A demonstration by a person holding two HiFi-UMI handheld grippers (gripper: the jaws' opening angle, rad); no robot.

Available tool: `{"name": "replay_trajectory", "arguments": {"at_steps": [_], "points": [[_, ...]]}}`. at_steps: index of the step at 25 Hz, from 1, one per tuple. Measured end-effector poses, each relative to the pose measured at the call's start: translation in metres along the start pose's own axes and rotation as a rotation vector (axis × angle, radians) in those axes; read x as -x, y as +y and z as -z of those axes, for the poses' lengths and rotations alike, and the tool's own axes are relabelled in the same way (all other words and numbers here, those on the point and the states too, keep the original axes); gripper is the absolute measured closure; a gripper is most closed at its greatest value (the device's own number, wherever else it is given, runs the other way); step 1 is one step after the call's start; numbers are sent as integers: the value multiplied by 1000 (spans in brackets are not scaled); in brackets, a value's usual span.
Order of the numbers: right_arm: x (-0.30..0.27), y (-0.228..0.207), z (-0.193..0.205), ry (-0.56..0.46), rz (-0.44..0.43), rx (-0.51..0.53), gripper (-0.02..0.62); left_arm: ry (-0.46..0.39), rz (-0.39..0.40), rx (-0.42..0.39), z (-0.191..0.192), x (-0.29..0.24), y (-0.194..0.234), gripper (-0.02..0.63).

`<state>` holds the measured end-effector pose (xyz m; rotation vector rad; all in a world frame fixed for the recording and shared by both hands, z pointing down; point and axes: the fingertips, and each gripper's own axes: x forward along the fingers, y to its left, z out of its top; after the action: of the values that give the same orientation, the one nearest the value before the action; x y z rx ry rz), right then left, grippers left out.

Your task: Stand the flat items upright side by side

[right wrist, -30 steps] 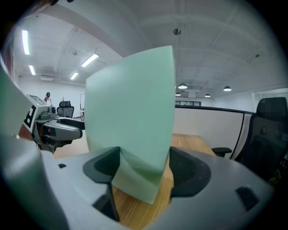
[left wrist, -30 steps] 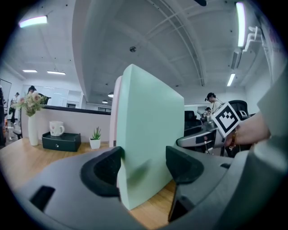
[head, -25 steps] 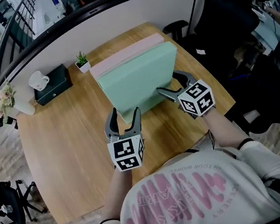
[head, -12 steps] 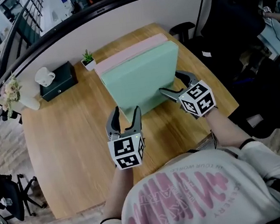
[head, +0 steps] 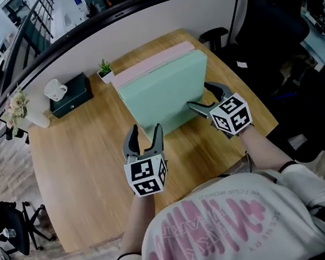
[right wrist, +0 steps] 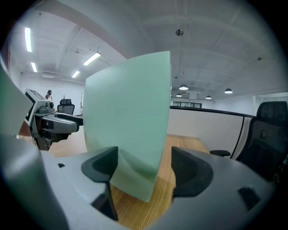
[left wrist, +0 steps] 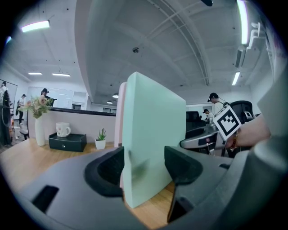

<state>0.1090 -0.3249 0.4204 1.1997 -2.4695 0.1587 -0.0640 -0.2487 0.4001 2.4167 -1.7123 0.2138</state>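
Observation:
A thick green slab (head: 163,93) stands upright on the wooden table (head: 83,168), with a pink slab (head: 146,64) upright right behind it, face to face. My left gripper (head: 143,132) is at the green slab's lower left corner. In the left gripper view that corner (left wrist: 153,130) runs slantwise between the spread jaws, close against the left pad, and a strip of the pink slab (left wrist: 120,117) shows beside it. My right gripper (head: 198,95) straddles the lower right corner. In the right gripper view the green slab (right wrist: 128,121) lies near the left pad, with a clear gap to the right pad.
At the back left stand a black box (head: 71,93) with a white mug (head: 54,88) on it, a small potted plant (head: 104,71) and a vase of flowers (head: 27,113). A curved partition borders the table's far edge. Black office chairs (head: 268,26) stand to the right.
Both slabs and both grippers keep their places. Only the head view has shifted slightly.

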Motion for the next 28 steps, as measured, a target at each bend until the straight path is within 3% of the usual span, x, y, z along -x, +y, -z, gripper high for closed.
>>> {"name": "replay_trajectory", "arguments": {"at_steps": [4, 6, 8, 10, 12, 13, 18, 22, 28], "points": [[8, -6, -6, -22, 32, -67, 218, -20, -32, 57, -5, 7, 12, 327], [19, -11, -5, -54, 55, -231, 221, -50, -91, 157, -3, 20, 26, 353], [33, -14, 5, -108, 79, -488, 318, -71, -175, 273, 10, 37, 42, 441], [42, -9, 18, -160, 70, -710, 491, -55, -221, 343, 27, 49, 47, 539], [44, 4, 27, -170, 30, -798, 571, -29, -213, 364, 35, 54, 41, 604], [44, 11, 27, -168, 9, -799, 597, -24, -205, 356, 35, 56, 35, 604], [57, 41, 6, -191, -73, -710, 597, -56, -177, 262, 9, 72, 3, 604], [70, 53, -16, -182, -112, -595, 597, -91, -172, 295, -8, 86, -21, 604], [114, 52, -23, -195, -172, -419, 597, -118, -242, 332, -7, 106, -70, 603]]}}
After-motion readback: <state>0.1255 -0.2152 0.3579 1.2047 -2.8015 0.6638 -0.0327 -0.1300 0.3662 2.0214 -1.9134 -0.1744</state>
